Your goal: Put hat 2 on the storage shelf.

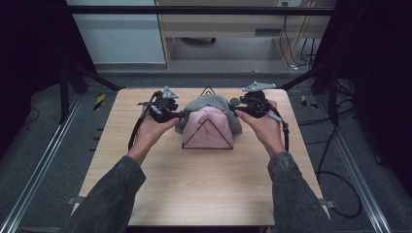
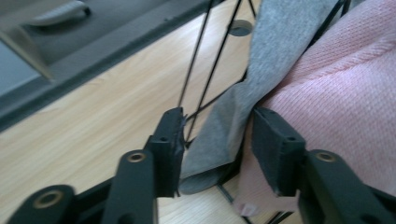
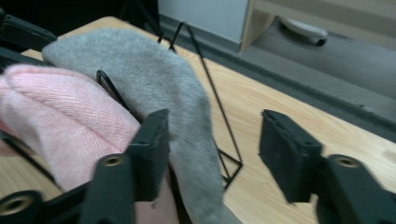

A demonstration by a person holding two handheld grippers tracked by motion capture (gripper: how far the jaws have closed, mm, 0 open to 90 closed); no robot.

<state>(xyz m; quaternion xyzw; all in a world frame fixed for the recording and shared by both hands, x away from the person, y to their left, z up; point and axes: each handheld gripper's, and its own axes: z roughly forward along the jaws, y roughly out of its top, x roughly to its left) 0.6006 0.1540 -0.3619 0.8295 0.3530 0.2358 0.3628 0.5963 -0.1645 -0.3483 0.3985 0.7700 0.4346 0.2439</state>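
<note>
Black tongs (image 2: 217,144) agape around grey cloth (image 2: 243,112)

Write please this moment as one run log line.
left gripper: open, jaws around grey cloth edge | right gripper: open beside grey cloth | pink cloth: draped on wire rack | table

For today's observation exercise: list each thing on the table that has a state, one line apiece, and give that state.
Left gripper: open, jaws either side of the grey cloth's edge.
Right gripper: open, beside the grey cloth.
Grey cloth: draped over the wire rack.
Pink cloth: draped over the rack.
Wire rack: upright.
</note>
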